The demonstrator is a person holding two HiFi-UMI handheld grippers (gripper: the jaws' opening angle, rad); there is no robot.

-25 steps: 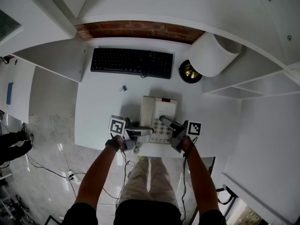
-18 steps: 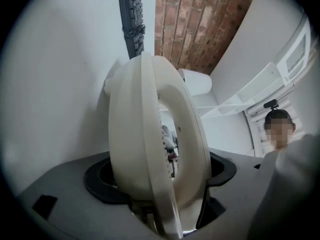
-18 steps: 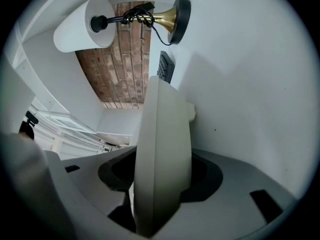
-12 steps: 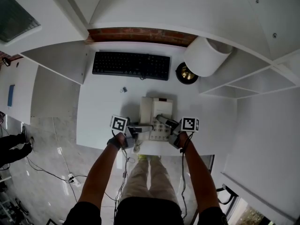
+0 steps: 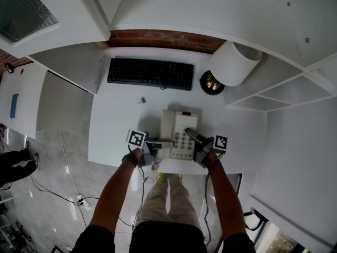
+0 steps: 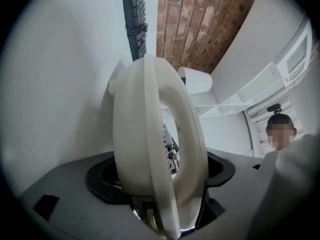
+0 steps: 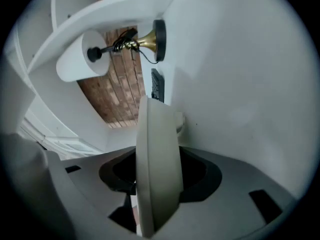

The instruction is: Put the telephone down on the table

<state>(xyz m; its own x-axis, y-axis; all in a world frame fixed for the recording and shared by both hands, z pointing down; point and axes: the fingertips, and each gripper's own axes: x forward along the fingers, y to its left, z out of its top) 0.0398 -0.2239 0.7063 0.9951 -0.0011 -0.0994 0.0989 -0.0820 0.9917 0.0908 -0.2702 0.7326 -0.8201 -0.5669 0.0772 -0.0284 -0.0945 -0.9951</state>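
A cream desk telephone point(image 5: 178, 130) with its handset and keypad is at the table's front edge, between my two grippers. My left gripper point(image 5: 160, 143) grips its left side and my right gripper point(image 5: 192, 137) its right side. In the left gripper view the telephone's rounded edge point(image 6: 145, 149) fills the gap between the dark jaws of the left gripper point(image 6: 160, 189). In the right gripper view the telephone's thin side point(image 7: 156, 164) stands between the jaws of the right gripper point(image 7: 155, 189). Both pairs of jaws are closing on it. Whether it rests on the table point(image 5: 113, 130) I cannot tell.
A black keyboard point(image 5: 150, 73) lies at the back of the table. To its right stands a lamp with a white shade point(image 5: 234, 62) and a brass base point(image 5: 212, 82). A small clip point(image 5: 141, 100) lies mid-table. White shelves flank both sides. A person point(image 6: 282, 129) shows at the far right.
The head camera has shifted a little. The telephone and both grippers keep about the same place near the front edge, still on the telephone's two sides.
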